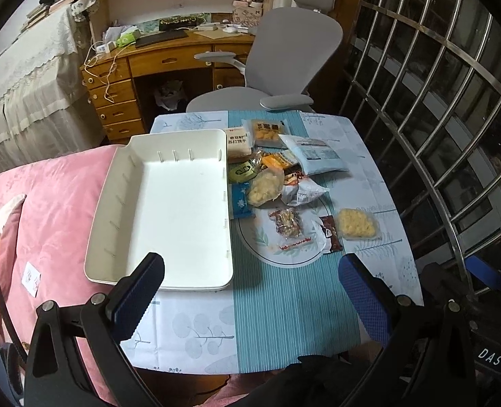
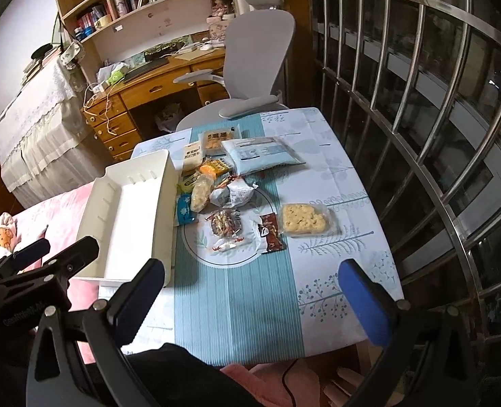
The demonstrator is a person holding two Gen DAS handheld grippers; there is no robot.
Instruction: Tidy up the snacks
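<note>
An empty white organizer tray (image 1: pixel 121 210) (image 2: pixel 94 210) sits at the table's left side, overhanging a pink blanket. Right of it lies a loose pile of snack packets (image 1: pixel 284 183) (image 2: pixel 226 193): a yellow cracker pack (image 1: pixel 357 224) (image 2: pixel 303 219), a dark brown packet (image 1: pixel 330 234) (image 2: pixel 271 234), a pale blue bag (image 1: pixel 315 154) (image 2: pixel 262 154), a nut bar (image 1: pixel 286 221) (image 2: pixel 224 223). My left gripper (image 1: pixel 250 291) hovers open above the near table edge, holding nothing. My right gripper (image 2: pixel 250 295) is also open and empty, beside it.
The small table has a blue and white cloth (image 1: pixel 284 305) (image 2: pixel 237 305). A grey office chair (image 1: pixel 284 51) (image 2: pixel 250 61) stands behind it, before a wooden desk (image 1: pixel 131 78). Metal window bars (image 1: pixel 437 101) (image 2: pixel 420 101) run along the right. A pink blanket (image 1: pixel 47 210) lies left.
</note>
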